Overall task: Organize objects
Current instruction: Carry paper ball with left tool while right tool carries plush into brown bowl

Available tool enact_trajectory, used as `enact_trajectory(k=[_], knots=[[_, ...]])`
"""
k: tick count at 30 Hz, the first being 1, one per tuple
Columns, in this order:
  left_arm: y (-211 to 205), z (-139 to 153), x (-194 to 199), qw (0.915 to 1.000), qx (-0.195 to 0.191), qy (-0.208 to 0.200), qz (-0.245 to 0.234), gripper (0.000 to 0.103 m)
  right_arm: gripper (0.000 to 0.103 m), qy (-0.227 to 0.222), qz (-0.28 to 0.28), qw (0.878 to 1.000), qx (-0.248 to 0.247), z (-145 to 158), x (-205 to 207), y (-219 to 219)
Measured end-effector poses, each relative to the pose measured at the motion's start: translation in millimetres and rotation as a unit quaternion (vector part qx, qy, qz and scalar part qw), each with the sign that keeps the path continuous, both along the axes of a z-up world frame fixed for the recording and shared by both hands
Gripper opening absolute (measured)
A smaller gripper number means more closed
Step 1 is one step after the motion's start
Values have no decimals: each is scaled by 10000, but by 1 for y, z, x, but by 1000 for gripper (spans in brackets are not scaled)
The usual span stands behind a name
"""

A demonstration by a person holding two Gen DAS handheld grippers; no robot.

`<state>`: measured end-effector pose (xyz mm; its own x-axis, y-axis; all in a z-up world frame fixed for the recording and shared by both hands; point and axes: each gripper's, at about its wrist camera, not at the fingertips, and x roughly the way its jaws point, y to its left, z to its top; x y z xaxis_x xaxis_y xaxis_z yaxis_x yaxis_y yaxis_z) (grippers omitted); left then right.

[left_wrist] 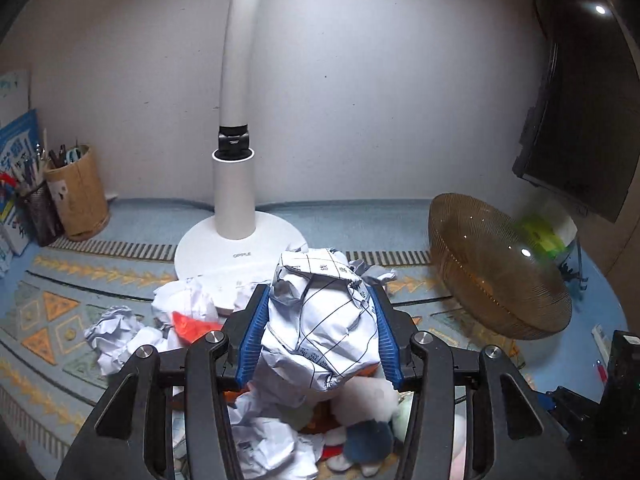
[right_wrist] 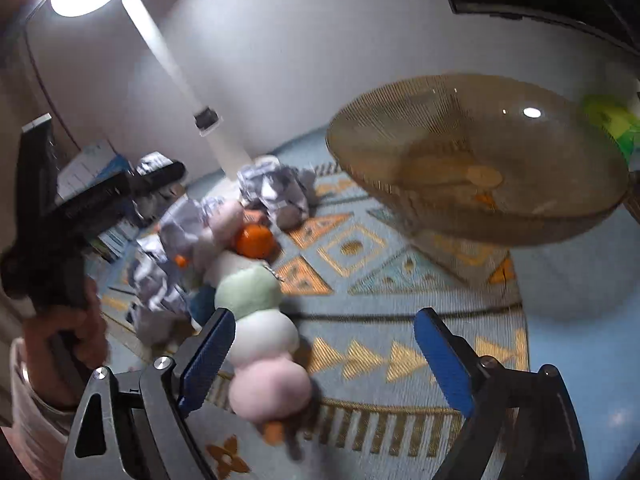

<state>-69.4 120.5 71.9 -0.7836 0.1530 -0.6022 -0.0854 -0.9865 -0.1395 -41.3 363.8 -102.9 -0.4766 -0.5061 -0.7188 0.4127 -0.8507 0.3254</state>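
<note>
My left gripper is shut on a crumpled paper ball printed with a grid, held above a heap of crumpled papers and soft toys on the patterned mat. In the right wrist view, my right gripper stands wide open over the mat. A plush skewer of pink, white and green balls lies just inside its left finger; the right pad is well clear of it. An orange fruit and more paper balls lie beyond. An amber ribbed bowl sits to the right.
A white desk lamp stands at the back centre against the wall. Pen holders and books stand at the far left. A dark monitor hangs at upper right, with a green package behind the bowl. A hand holds the other gripper at left.
</note>
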Motion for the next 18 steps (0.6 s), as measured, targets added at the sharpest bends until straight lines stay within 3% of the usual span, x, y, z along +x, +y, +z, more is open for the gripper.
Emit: enact_trajectory(k=[4,8,10,11,18], knots=[[-9,0,11,10000,-89,26,-30,47,91,-85,615,9974,372,-17,9,-32],[-20,2,18,10000,9,22,-30,48,102,149,830,9893,1191,-26,7,-62],[-24,1,21,10000,22,10,4,48,103,421,998,9784,1760,-33,10,-76],[-26,1,22,10000,36,-2,17,48,103,661,1041,9772,1731,-32,14,-77],[-37,-9,26,9997,153,-150,79,49,103,510,907,9812,1623,-34,5,-71]])
